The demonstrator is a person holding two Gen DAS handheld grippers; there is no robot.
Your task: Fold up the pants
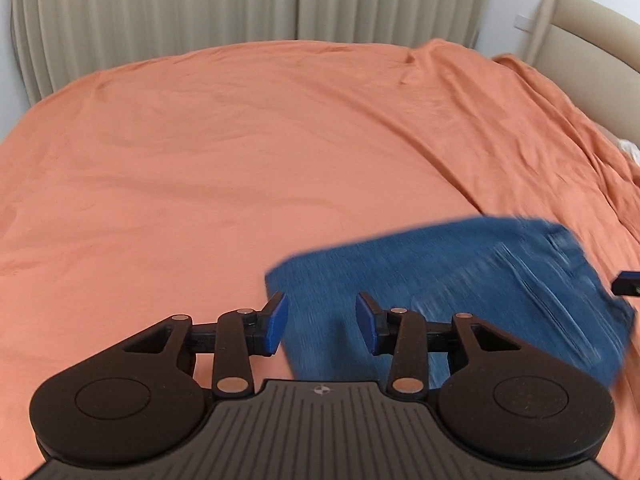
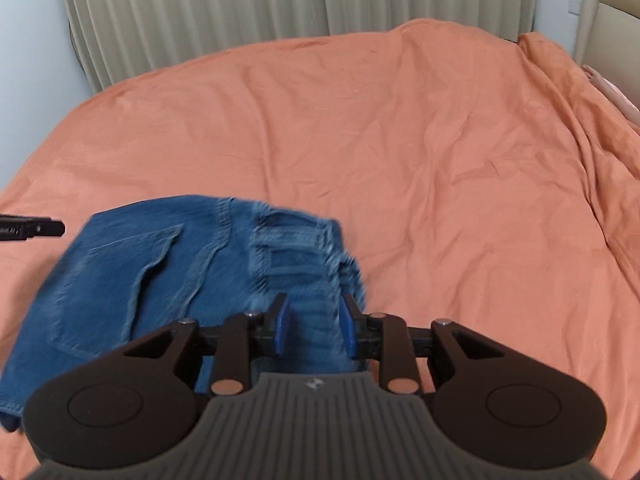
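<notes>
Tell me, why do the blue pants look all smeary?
Left wrist view: the pants are streaked with motion blur, while the orange bedspread stays sharper. Right wrist view: the pants smear most near the waistband; the fisheye lens bends the bed's edge.

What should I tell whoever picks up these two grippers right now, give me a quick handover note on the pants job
Left gripper: jaws apart over the near left part of the jeans, nothing pinched.
Right gripper: jaws apart over the waistband end, denim showing between the pads, not visibly clamped.
Pants: a compact folded blue bundle lying on the orange bedsheet near the front edge, back pocket facing up.
Done: the jeans look folded at least once and set down.
Left: the waistband end looks bunched; probably smooth it, and judge whether one more fold is needed. The view is motion-blurred, so check the edges first.
</notes>
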